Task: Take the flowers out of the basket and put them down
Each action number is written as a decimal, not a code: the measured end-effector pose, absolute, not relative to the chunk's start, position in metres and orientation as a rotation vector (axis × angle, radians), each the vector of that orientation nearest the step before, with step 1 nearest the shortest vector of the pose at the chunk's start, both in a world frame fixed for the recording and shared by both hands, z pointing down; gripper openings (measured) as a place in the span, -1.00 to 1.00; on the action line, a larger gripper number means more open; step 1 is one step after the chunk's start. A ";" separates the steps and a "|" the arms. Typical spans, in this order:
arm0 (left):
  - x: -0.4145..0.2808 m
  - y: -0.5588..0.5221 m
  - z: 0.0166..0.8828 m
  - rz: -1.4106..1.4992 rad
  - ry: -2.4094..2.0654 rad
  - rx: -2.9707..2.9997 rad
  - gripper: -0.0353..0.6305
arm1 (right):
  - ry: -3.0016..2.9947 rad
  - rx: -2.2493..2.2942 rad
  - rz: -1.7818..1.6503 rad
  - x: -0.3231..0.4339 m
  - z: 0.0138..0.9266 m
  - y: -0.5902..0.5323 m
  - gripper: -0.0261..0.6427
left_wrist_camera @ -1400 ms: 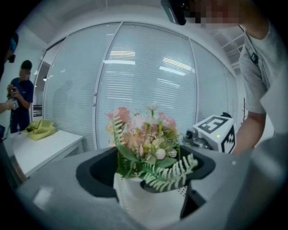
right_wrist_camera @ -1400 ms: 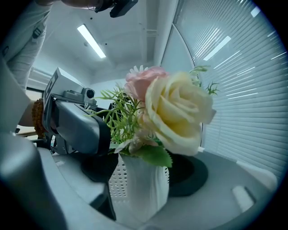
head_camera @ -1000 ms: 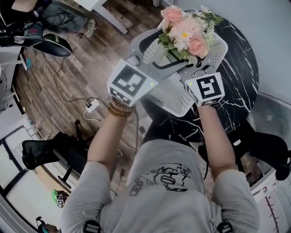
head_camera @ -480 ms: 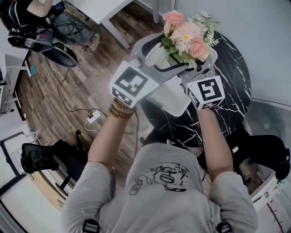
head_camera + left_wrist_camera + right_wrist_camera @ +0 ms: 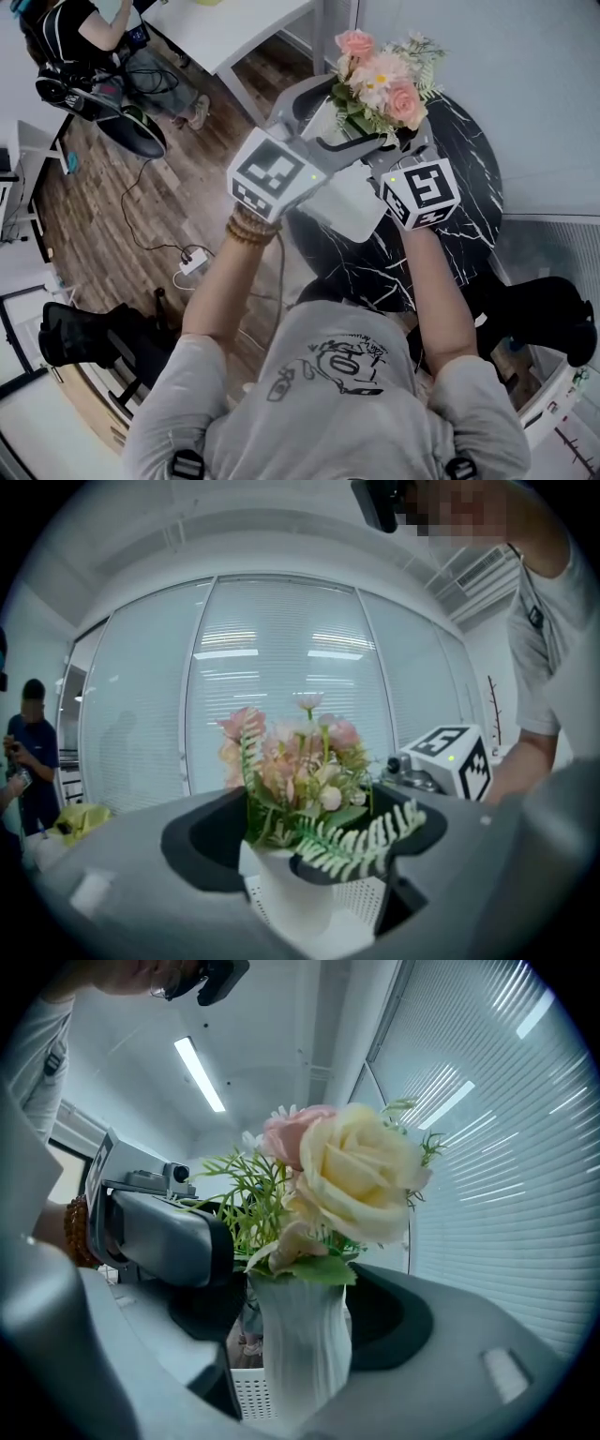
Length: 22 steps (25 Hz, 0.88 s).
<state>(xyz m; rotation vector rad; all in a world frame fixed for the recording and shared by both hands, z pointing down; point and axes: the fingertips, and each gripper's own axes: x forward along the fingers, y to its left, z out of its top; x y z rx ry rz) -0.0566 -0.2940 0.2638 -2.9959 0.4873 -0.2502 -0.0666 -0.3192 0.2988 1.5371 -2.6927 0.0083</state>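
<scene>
Head view: the left gripper (image 5: 337,117) and the right gripper (image 5: 401,150) stood on opposite sides of the flowers (image 5: 382,80), both reaching away from the person. The white basket (image 5: 354,202) lay under them on the black marble table (image 5: 473,187). Left gripper view: jaws closed at a middling width on the white vase (image 5: 286,892) that bore the flowers. The vase was upright between the pads, a fern frond lay over one jaw, and basket mesh showed just below and behind the vase's foot. Right gripper view: jaws clamped on the same vase from the other side, its long axis upright, with basket mesh low between them. No view settled whether the foot had cleared the basket rim. Judgement: the basket sat straight beneath the load, so the set-down would call for a sideways carry by both grippers together, vase kept vertical, to bare table beside the basket.
</scene>
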 end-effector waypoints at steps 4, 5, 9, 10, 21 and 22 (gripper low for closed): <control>-0.054 -0.286 0.254 -0.242 0.484 -2.985 0.36 | -2.699 1.542 -0.001 -0.064 0.289 -0.313 0.08; -0.054 -0.285 0.253 -0.241 0.484 -2.985 0.36 | -2.697 1.544 -0.001 -0.063 0.287 -0.312 0.08; -0.053 -0.283 0.248 -0.235 0.468 -2.990 0.36 | -2.682 1.559 -0.003 -0.061 0.282 -0.308 0.08; -0.052 -0.282 0.247 -0.233 0.462 -2.992 0.36 | -2.678 1.563 -0.004 -0.060 0.280 -0.307 0.08; 0.008 -0.241 0.240 -0.210 0.318 -2.996 0.36 | -2.594 1.685 -0.019 0.001 0.274 -0.267 0.08; 0.015 -0.236 0.239 -0.207 0.302 -2.998 0.36 | -2.583 1.698 -0.018 0.008 0.274 -0.261 0.08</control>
